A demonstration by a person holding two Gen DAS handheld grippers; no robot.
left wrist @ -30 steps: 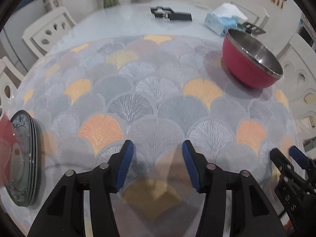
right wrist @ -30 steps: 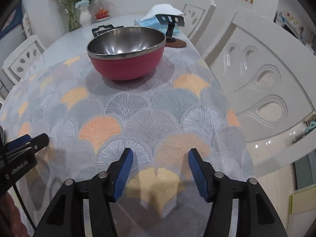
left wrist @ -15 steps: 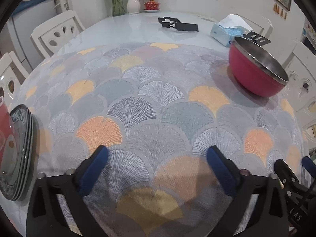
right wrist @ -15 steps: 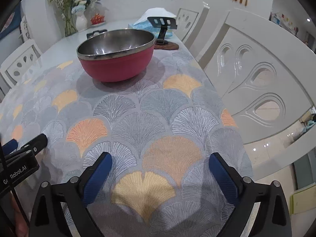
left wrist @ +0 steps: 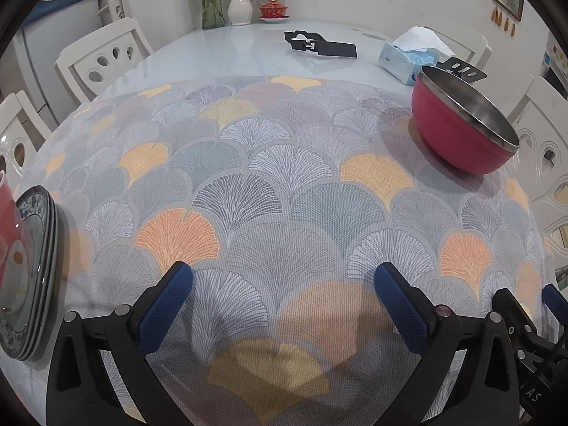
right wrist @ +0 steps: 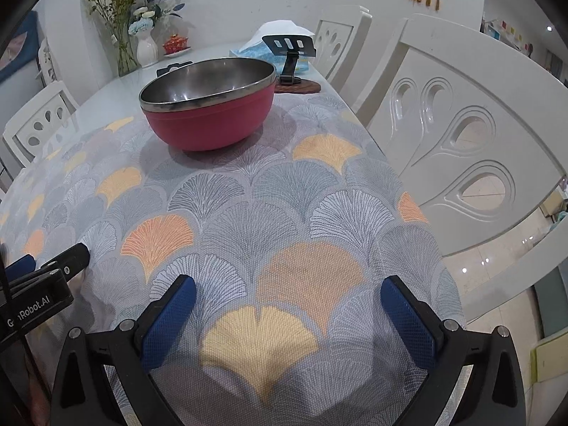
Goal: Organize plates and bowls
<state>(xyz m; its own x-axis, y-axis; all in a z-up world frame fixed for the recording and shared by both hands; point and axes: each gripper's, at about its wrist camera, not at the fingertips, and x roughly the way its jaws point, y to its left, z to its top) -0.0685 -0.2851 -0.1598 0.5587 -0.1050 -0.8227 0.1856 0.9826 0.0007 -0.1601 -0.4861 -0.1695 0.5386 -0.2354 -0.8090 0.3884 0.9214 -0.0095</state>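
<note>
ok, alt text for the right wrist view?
Open right tool hovers empty over a fan-patterned tablecloth, facing a red steel-lined bowl. White chairs stand to the right; the left tool shows at the left edge.

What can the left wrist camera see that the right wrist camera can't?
Only the left view shows the stack of plates at the table's left edge. Only the right view shows the steel inside of the red bowl and the phone stand's wooden base. Both show the red bowl, the tissue box, the flower vase and open tongs.
</note>
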